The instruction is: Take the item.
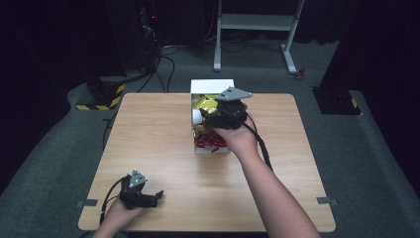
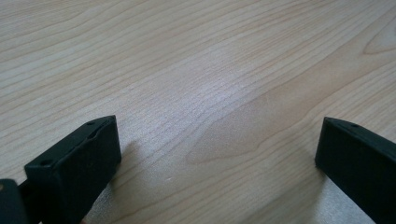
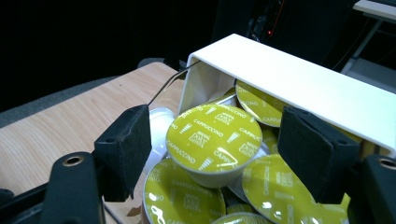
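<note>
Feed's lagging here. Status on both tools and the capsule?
Left tool open, over bare table. Right tool open around a yellow capsule in the white box, gaps both sides. Nothing blocking.

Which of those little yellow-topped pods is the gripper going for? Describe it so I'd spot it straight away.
Find the white box at the far edge of the wooden table, full of yellow-lidded pods. The right gripper reaches into it, and the cappuccino capsule sits between its black jaws. Unlike its half-buried neighbours, it lies on top of the heap, its whole round lid showing.
</note>
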The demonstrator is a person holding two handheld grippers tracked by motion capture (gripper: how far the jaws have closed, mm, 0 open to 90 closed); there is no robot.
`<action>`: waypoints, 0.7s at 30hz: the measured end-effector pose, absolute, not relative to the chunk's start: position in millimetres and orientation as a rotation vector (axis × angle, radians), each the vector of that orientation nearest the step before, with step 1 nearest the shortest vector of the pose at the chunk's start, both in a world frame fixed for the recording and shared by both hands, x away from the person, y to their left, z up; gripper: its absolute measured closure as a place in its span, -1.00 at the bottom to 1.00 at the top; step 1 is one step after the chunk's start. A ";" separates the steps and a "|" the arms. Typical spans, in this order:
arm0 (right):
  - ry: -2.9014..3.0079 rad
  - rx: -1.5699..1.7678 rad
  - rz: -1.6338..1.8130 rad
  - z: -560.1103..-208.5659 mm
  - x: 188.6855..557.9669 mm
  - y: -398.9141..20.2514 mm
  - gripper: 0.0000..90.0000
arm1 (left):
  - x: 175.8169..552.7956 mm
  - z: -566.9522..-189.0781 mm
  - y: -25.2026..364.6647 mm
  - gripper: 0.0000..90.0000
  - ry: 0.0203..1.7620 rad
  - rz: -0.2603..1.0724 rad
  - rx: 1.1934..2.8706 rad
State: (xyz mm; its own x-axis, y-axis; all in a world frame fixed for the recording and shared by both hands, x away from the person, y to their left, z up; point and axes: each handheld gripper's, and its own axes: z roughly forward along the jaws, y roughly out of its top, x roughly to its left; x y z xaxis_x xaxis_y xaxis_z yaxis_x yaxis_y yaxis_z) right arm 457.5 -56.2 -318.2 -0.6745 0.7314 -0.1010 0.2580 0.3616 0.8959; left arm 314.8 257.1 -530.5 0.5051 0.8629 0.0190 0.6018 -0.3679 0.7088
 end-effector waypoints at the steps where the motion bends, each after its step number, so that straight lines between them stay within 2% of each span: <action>1: 2.139 0.856 1.259 -317.9 459.3 -53.4 -0.40 | 314.9 -530.5 257.2 -0.99 1.193 0.519 2.102; 13: 2.161 0.880 1.209 -322.3 463.6 -43.3 -0.28 | 314.4 -530.7 257.1 -0.99 1.194 0.510 2.099; 16: 2.150 0.887 1.202 -324.9 463.2 -43.5 -0.19 | 314.5 -530.7 257.1 -0.99 1.193 0.509 2.099; 21: 2.151 0.881 1.202 -326.2 462.8 -45.4 -0.17 | 314.0 -531.0 256.8 -0.99 1.198 0.507 2.093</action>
State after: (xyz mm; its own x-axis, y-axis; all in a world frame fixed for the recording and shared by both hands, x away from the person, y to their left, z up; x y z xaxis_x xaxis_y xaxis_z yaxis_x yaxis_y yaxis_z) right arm 462.8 -45.4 -326.2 -0.6542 0.7462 -0.1234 0.2857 0.3949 0.8732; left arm 314.0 256.8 -531.0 0.5042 0.8636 0.0064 0.6054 -0.3588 0.7104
